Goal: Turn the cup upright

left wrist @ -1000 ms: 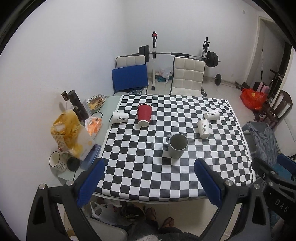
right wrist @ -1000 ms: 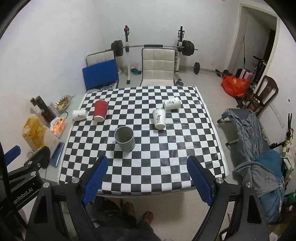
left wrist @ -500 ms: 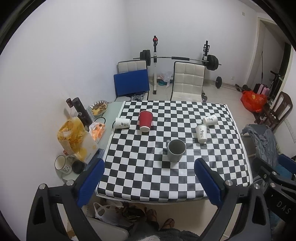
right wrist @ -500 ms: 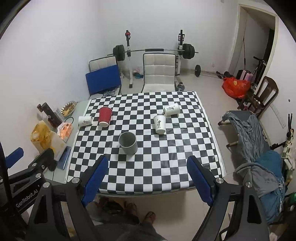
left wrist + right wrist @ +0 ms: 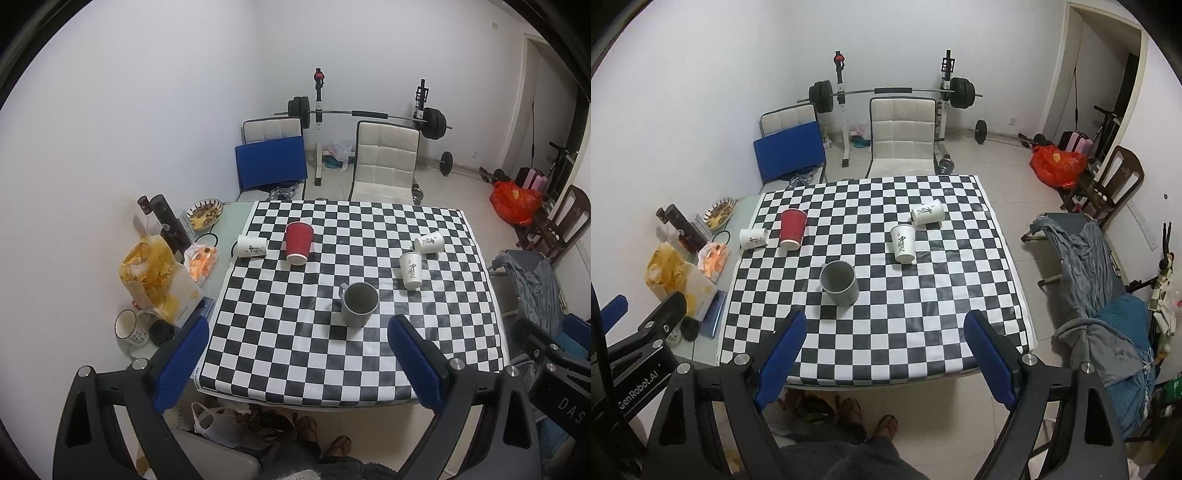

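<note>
A checkered table [image 5: 295,350] stands in a white room with a barbell rack [image 5: 369,114] and two chairs behind. The gray mug [image 5: 358,304] stands upright near the middle; two white paper cups [image 5: 428,242] [image 5: 252,246] lie on their sides. Left gripper [image 5: 299,363] and right gripper [image 5: 886,354] hover with jaws apart.

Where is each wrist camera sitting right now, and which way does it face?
Left wrist: high above the near edge, facing down over the checkered tablecloth; open left gripper frames it, right gripper's body at right edge.
Right wrist: beside it, same heading; open right gripper shows, left gripper's body at left edge.
Shared: grey ceramic mug, red paper cup, sandalled feet below.
</note>
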A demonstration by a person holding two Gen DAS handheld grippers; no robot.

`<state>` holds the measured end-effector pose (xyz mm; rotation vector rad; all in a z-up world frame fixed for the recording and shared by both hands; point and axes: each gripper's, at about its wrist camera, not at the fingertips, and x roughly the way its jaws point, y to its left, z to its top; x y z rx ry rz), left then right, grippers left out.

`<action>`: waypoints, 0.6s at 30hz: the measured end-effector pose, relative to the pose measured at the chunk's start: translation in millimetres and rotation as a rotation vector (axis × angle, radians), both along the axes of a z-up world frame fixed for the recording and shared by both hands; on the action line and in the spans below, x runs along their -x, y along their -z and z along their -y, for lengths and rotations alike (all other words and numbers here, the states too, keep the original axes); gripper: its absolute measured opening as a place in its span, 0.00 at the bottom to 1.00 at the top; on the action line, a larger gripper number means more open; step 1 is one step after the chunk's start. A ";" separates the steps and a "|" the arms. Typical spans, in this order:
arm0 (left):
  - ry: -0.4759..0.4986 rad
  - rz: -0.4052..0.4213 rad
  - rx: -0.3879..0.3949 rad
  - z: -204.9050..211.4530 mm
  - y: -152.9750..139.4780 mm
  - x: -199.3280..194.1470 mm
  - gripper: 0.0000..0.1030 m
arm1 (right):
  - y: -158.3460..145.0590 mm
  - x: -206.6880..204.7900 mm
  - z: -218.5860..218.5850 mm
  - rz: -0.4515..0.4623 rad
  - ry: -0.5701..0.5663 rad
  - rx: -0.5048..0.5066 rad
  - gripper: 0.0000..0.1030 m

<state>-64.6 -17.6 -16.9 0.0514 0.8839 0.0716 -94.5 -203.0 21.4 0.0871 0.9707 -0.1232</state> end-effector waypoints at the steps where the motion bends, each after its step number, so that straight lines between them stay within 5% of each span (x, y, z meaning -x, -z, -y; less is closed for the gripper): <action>1: 0.002 0.000 0.001 -0.3 -0.1 0.0 0.96 | -0.4 -0.3 0.2 0.003 0.000 0.004 0.86; 18: -0.006 0.001 0.002 3.4 -0.9 -9.8 0.96 | -0.9 -9.7 1.8 0.000 0.005 0.004 0.86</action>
